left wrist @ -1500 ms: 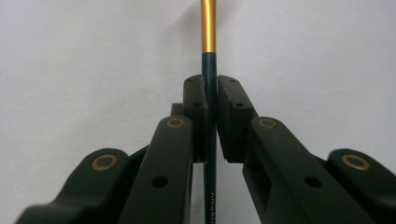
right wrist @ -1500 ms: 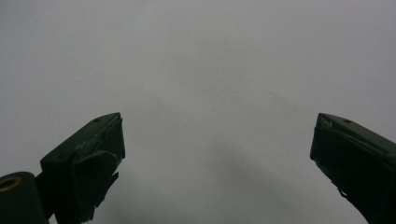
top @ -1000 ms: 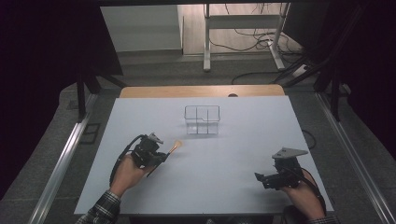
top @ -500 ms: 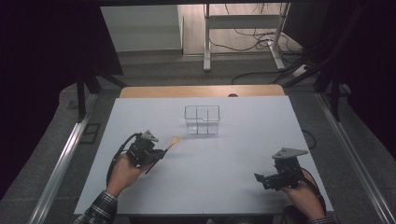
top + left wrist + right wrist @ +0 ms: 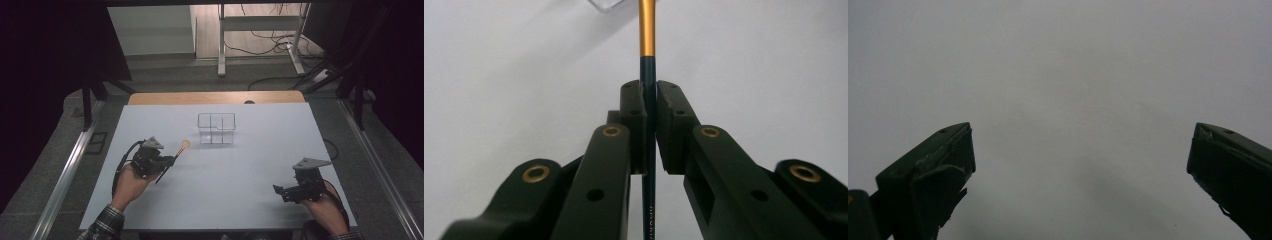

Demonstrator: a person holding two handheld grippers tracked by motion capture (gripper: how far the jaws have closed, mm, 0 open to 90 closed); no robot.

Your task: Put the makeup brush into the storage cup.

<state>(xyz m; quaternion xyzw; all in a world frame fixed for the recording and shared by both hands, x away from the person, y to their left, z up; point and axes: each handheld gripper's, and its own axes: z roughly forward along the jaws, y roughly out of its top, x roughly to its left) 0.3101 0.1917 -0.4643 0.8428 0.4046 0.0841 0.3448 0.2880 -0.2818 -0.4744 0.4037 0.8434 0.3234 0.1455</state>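
My left gripper [image 5: 171,160] is shut on a slim brush [image 5: 179,151] with a dark handle, a gold band and a pale orange tip. In the left gripper view the handle [image 5: 647,75] runs straight up between the closed pads of the left gripper [image 5: 648,95], gold band beyond them. The brush tip points toward a clear plastic box with compartments [image 5: 216,128] at the table's middle back, and stays short of it. At the front right, my right gripper [image 5: 279,191] rests low over the table, pointing left. The right gripper [image 5: 1080,137] stands open with bare white table between its jaws.
The white table [image 5: 250,165] has a wooden strip along its far edge. Metal rails run along both sides of the table. A corner of the clear box [image 5: 610,4] shows at the top of the left gripper view.
My left hand has shifted a little up the table with the brush, whose tip now lies slightly farther from me. The right hand has not moved.
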